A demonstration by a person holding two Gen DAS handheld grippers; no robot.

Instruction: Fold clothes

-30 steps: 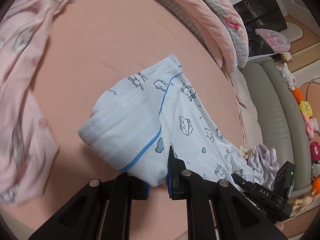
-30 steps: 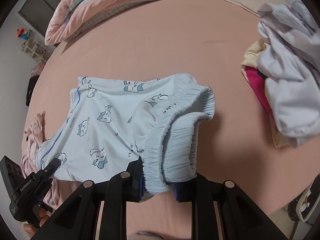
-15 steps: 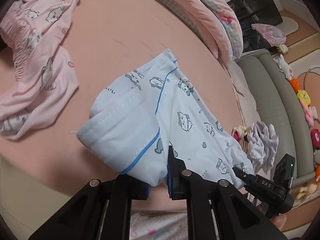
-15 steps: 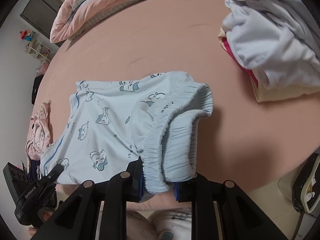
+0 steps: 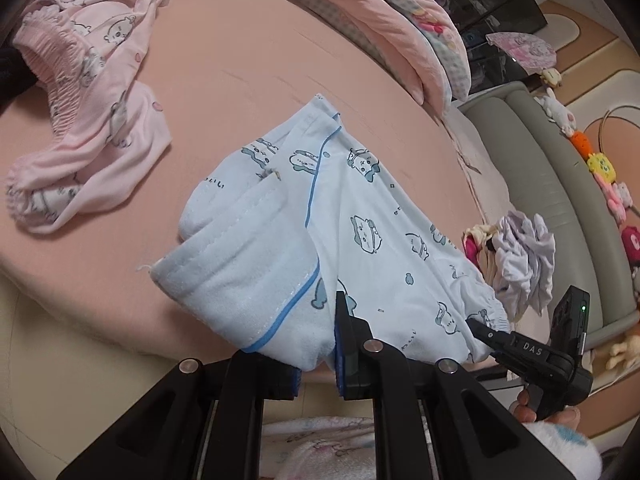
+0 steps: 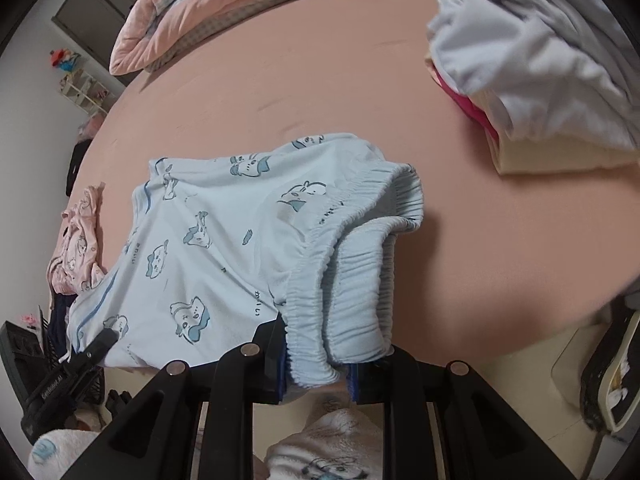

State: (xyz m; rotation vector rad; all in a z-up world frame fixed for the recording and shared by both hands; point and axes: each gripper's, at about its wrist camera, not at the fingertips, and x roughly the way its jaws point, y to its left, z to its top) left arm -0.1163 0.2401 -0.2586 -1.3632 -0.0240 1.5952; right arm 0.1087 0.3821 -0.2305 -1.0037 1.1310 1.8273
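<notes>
Bed [image 5: 248, 60]: I am looking at a pink sheet filling most of both views, with a pink quilt [image 5: 384, 12] bunched along its far side.
Blue shorts [image 5: 352, 216]: I am holding these pale, cartoon-printed shorts folded double and stretched between both tools, partly lying on the sheet at the bed's near edge.
Pink garment [image 5: 84, 120]: it is lying crumpled on the sheet, apart from the shorts.
White pile [image 6: 540, 64]: clothes are sitting heaped on the opposite side.
Left gripper [image 5: 316, 364]: I am clamping the blue-piped leg hem, jaws nearly together.
Right gripper [image 6: 316, 376]: I am pinching the bunched elastic waistband, jaws slightly apart around it.
</notes>
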